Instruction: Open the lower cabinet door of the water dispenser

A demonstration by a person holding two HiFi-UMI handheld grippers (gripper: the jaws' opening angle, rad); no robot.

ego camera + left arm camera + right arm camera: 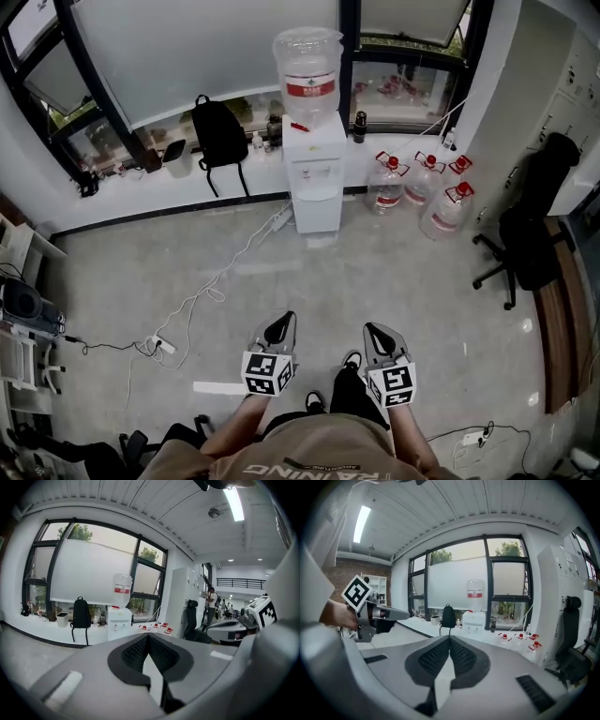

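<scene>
Both tools are held low in front of the person, side by side but apart, pointing across the floor (394,281) toward the window wall.

The left hand-held gripper (280,325) is closed: its pads meet at the tips with nothing between them. The right hand-held gripper (377,332) is the same, jaws together and empty.

The dispenser (314,159) is white and stands against the far wall below the window, well apart from both tools. An upturned bottle (307,58) with a red label sits on top. The door (317,214) in its lower front looks flush and closed, but its seam is too small to make out.

- A black backpack (219,131) rests on the ledge left of the dispenser.
- Three jugs (424,195) with red caps stand on the floor just right of it.
- A black chair (525,239) sits at the right edge.
- A white cable (225,267) trails from the dispenser's foot across the floor to a power strip (165,346) on the left.
</scene>
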